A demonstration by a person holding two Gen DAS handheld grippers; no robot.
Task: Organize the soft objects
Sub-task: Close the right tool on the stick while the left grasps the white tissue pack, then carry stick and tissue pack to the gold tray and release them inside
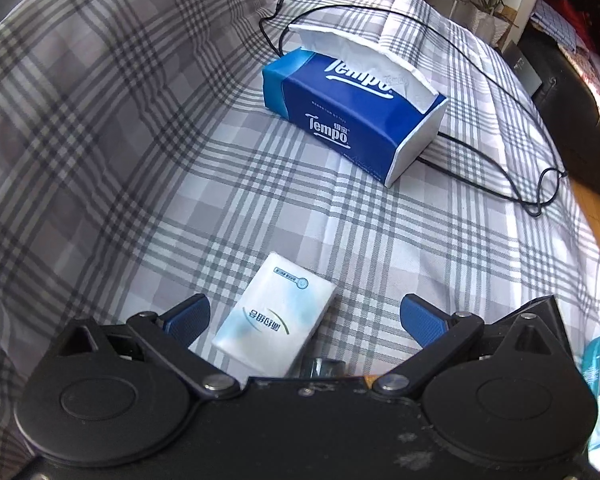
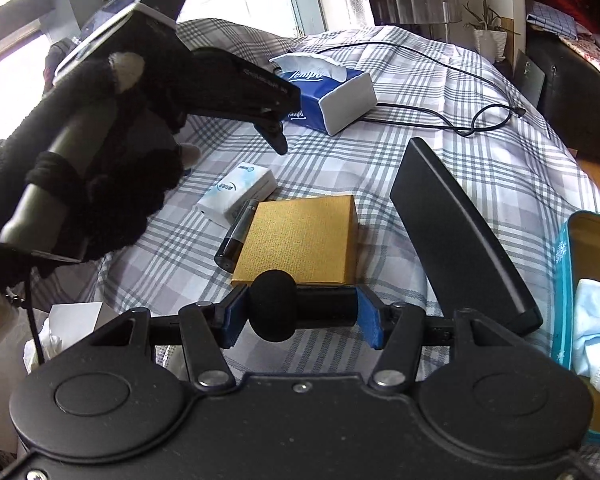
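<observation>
My left gripper (image 1: 304,318) is open just above the plaid bedsheet (image 1: 180,200), its blue pads (image 1: 188,320) either side of a small white pocket tissue pack (image 1: 276,316) without touching it. The pack also shows in the right wrist view (image 2: 236,194), below the left gripper (image 2: 274,136) held by a black-gloved hand. A blue Tempo tissue box (image 1: 348,112) with a tissue sticking out lies farther back (image 2: 328,96). My right gripper (image 2: 300,314) is shut on a black foam-tipped microphone (image 2: 300,306) held crosswise.
A gold box (image 2: 304,236) and a dark cylindrical tube (image 2: 236,242) lie in front of my right gripper. A black flat lid-like piece (image 2: 460,232) leans at right. A teal tin (image 2: 584,320) holds face masks. A black cable (image 1: 500,120) loops behind the Tempo box.
</observation>
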